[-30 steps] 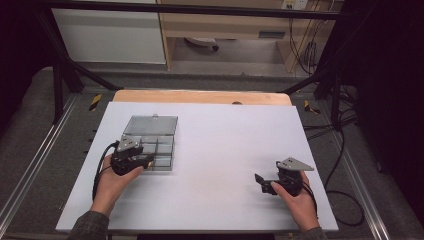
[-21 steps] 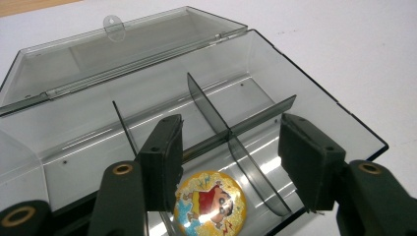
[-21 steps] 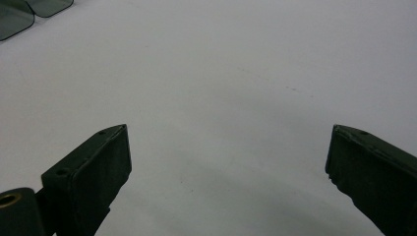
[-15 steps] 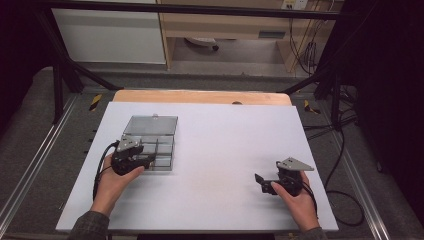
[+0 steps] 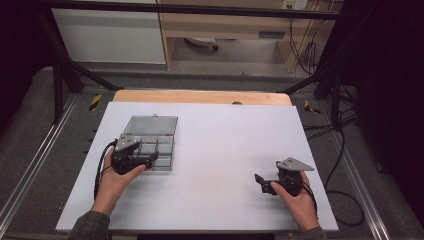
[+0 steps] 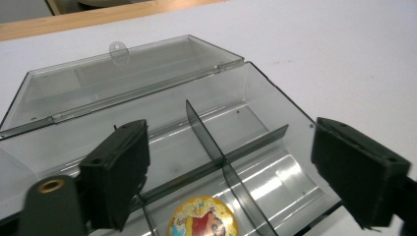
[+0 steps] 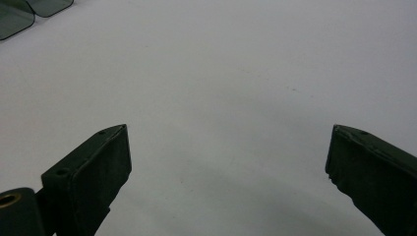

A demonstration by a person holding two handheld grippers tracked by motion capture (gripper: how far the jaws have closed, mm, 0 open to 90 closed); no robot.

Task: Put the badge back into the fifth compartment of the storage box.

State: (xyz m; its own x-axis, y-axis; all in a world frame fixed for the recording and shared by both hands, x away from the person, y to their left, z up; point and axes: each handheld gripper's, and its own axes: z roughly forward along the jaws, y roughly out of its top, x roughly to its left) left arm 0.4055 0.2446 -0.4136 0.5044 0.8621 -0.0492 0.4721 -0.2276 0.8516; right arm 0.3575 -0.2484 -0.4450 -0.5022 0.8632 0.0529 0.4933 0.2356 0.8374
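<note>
A clear plastic compartment box [image 5: 161, 145] lies open on the left of the white table, its lid [image 6: 123, 73] folded back flat. My left gripper [image 5: 153, 159] hovers over the box's near compartments. Its jaws have just been opening and now stand wide apart [image 6: 236, 147] with nothing between them. Below them a round, colourful badge [image 6: 202, 217] lies in a near compartment. My right gripper [image 5: 261, 182] rests low over bare table at the right, open [image 7: 226, 162] and holding nothing.
The white table top [image 5: 225, 140] has free room between the two hands. A wooden strip [image 5: 200, 96] runs along its far edge. Dark metal frame rails and cables lie beyond the table's sides. A corner of the box [image 7: 14, 17] appears far off in the right gripper view.
Both hands have kept their place. The left gripper's jaws stand a little wider apart over the box than before.
</note>
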